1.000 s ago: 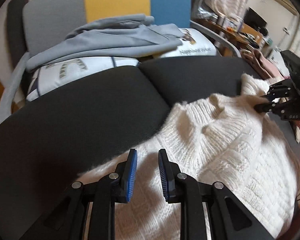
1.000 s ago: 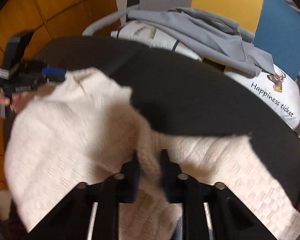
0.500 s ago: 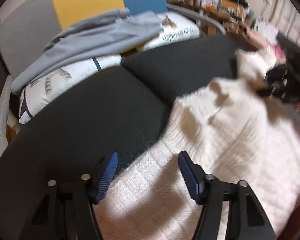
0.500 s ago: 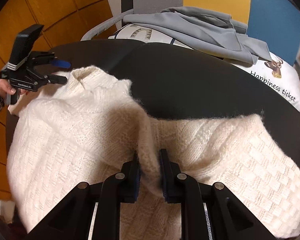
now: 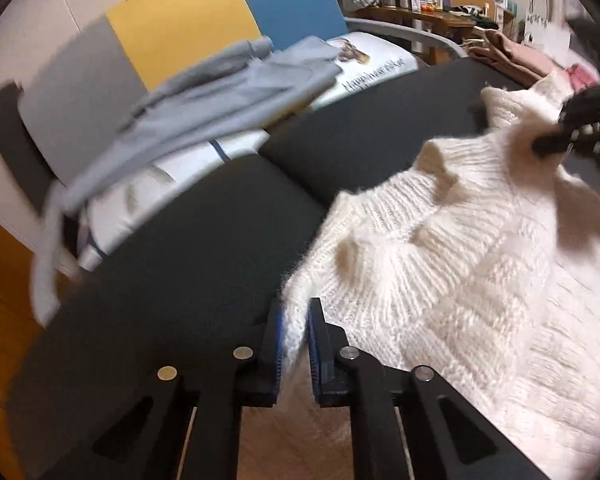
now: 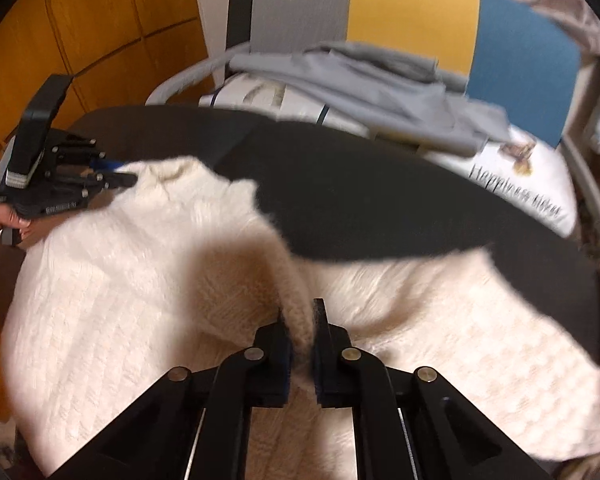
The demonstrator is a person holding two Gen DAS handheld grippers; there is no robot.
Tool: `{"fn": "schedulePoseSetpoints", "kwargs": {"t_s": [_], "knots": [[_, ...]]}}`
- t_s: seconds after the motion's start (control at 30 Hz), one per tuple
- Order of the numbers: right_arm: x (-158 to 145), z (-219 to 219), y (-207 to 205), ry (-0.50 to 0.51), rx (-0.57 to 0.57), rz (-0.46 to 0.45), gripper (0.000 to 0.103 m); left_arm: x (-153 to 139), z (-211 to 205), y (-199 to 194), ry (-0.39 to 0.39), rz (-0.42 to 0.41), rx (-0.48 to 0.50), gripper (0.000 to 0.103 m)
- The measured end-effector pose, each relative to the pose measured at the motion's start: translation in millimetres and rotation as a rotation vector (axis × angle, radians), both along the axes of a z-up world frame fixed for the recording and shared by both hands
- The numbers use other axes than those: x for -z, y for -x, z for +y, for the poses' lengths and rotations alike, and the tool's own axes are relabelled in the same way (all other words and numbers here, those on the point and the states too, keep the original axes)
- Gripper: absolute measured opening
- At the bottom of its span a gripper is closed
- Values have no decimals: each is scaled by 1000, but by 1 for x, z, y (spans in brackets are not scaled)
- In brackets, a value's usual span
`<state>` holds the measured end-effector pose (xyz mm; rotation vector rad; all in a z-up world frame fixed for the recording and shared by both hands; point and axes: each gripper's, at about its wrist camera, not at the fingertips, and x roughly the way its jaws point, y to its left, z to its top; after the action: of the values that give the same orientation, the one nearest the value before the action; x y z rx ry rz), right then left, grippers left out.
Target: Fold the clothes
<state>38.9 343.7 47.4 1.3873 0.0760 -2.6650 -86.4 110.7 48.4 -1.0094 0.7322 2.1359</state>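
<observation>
Both grippers, left gripper [image 5: 294,334] and right gripper [image 6: 300,334], pinch the cream chunky-knit sweater [image 5: 460,280]; judged best lifted level, keeping the knit taut over the dark seat cushion [image 5: 172,280].

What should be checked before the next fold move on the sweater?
1. Left gripper shut on sweater edge: ok.
2. Right gripper shut on a sweater fold: ok.
3. Sweater flat on the cushion: not ok, bunched between the grips.
4. Cushion ahead bare for laying it down: ok.
5. Grey garment apart from sweater: ok.
6. Sleeve positions: cannot tell, blurred.
</observation>
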Motion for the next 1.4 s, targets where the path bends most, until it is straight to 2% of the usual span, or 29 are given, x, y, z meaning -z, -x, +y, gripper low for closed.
{"fn": "schedulePoseSetpoints", "kwargs": {"t_s": [0.1,0.13,0.17,0.3,0.4,0.47,0.53,0.57,0.63,0.67,0.73,0.8,0.83,0.9,1.0,1.1,1.17,1.23,1.3,1.4], "knots": [[-22,5,13,-41,26,66,8,-20,3,18,-6,79,-51,9],[-28,8,22,-53,43,80,8,-26,6,29,-3,113,-82,1],[-30,13,31,-53,64,85,8,-31,8,39,-2,139,-108,1],[-23,39,75,-7,171,71,8,-31,19,84,-27,121,-193,1],[4,47,101,-3,234,19,8,-13,21,76,-11,85,-217,2],[25,49,115,-10,261,-22,8,0,22,69,1,61,-231,6],[35,49,118,-30,258,-17,9,13,24,62,13,36,-245,6],[36,49,118,-32,260,-7,15,19,24,58,19,24,-251,7],[25,56,109,11,284,17,24,20,17,35,29,46,-259,9],[17,63,94,24,300,46,26,19,12,23,31,61,-261,17],[2,76,63,51,330,103,27,16,3,1,33,91,-264,23],[-11,88,34,58,355,143,27,24,-4,-10,72,111,-289,23],[-7,91,26,7,354,115,27,31,-5,-10,97,117,-306,23],[3,97,11,-85,353,54,27,35,-7,-9,79,163,-312,23],[34,110,3,-131,372,-63,27,40,-6,1,66,216,-322,23],[43,126,-7,-114,425,-57,28,44,-2,15,90,258,-321,23],[43,132,-14,-139,462,-63,28,46,3,22,120,293,-317,23],[44,139,-20,-149,495,-63,28,51,11,24,173,353,-297,23],[44,146,-24,-106,520,-52,28,56,19,25,225,403,-272,21],[39,145,-29,-95,526,-60,32,48,22,22,259,366,-269,20]]}}
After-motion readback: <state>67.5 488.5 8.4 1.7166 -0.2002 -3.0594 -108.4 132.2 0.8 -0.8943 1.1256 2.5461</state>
